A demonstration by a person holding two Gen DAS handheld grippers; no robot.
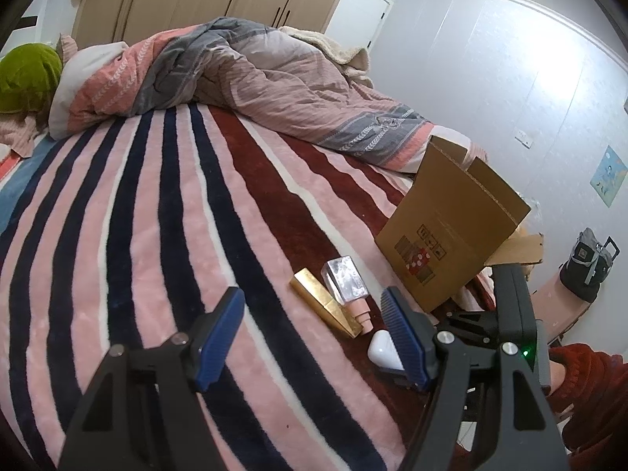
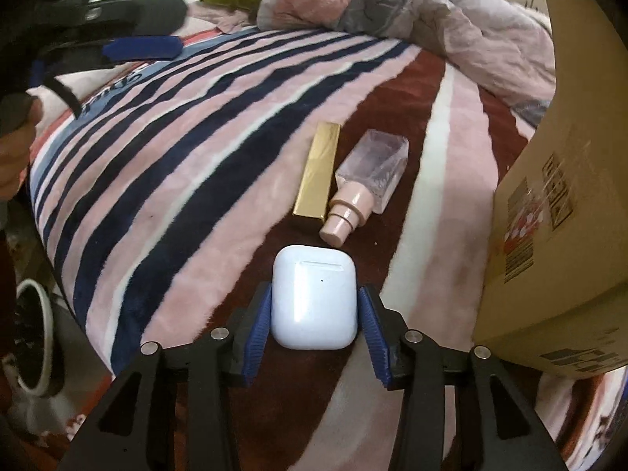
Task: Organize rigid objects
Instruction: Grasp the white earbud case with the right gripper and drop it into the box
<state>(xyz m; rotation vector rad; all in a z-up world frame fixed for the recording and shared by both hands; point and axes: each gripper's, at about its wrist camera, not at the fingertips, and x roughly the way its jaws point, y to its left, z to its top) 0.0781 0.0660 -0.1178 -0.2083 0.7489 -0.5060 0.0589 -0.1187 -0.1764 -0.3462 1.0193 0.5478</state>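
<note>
White earbud case [image 2: 314, 298], right tool [image 2: 314, 324] gripping

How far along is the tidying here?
Nothing looks packed yet; the cardboard box's inside is hidden. In hand: the right claw brackets the white earbud case on the bed. Left: the gold box and clear bottle. The left claw hangs open, empty.
</note>
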